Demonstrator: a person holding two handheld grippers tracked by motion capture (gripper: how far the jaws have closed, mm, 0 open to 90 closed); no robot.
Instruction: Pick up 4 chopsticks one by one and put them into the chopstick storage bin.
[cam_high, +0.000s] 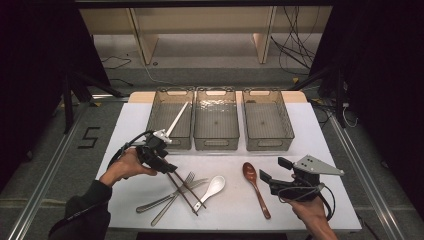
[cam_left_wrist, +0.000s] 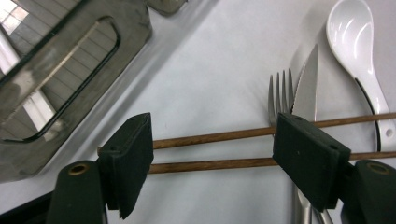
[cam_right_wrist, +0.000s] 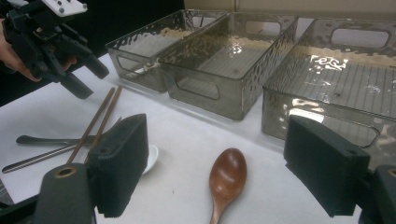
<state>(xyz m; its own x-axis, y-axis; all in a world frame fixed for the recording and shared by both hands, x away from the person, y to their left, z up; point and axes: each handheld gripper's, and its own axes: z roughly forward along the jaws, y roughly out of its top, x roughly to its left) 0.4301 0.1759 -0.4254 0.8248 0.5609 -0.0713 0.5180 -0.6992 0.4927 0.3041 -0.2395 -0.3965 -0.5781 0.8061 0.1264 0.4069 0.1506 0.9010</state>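
The left claw (cam_left_wrist: 212, 161) hangs wide open over the two brown chopsticks (cam_left_wrist: 219, 135), holding nothing yet; next it must drop and pinch them.

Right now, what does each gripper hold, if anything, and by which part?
Nothing is held. The left gripper stands open astride the upper ends of the chopsticks; the right gripper is open above the wooden spoon.

Three clear bins (cam_high: 216, 125) stand side by side on the white tabletop (cam_high: 300, 200). Nearer lie a wooden spoon (cam_high: 255, 186), a white ceramic spoon (cam_high: 212, 189), a fork (cam_high: 175, 198) and a knife (cam_high: 167, 197).
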